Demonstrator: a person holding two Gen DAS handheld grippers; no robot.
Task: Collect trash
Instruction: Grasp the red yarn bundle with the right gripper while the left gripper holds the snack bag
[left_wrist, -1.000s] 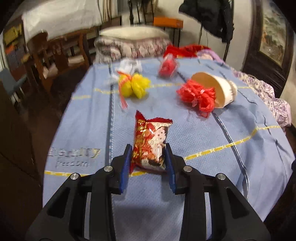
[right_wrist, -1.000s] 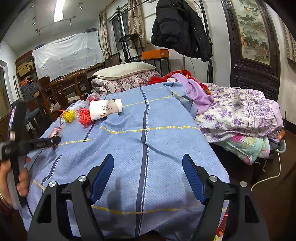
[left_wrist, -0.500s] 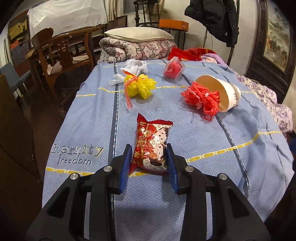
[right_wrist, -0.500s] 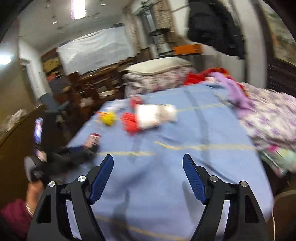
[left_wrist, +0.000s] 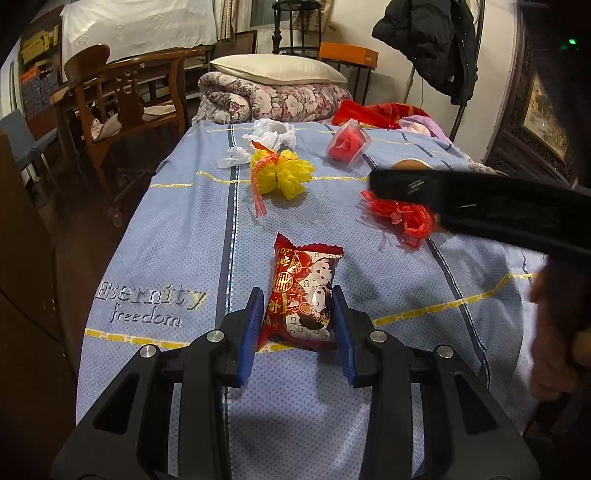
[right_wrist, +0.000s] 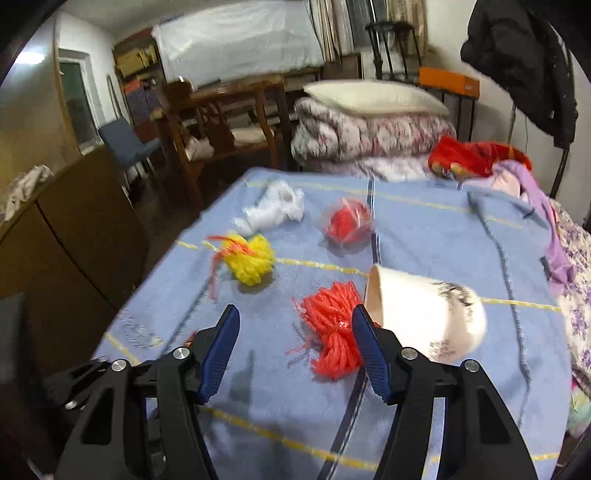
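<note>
The left gripper (left_wrist: 297, 325) clamps a red snack packet (left_wrist: 303, 295). The right gripper (right_wrist: 295, 350), jaws closing and empty, nears red shredded plastic (right_wrist: 332, 325); loose strands may slip free.

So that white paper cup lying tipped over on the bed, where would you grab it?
Probably at the open rim. The paper cup lies on its side, mouth facing the red shredded bundle, so one finger could slip inside from that side and the other press on the wall's outside. Its thin wall may buckle.
</note>
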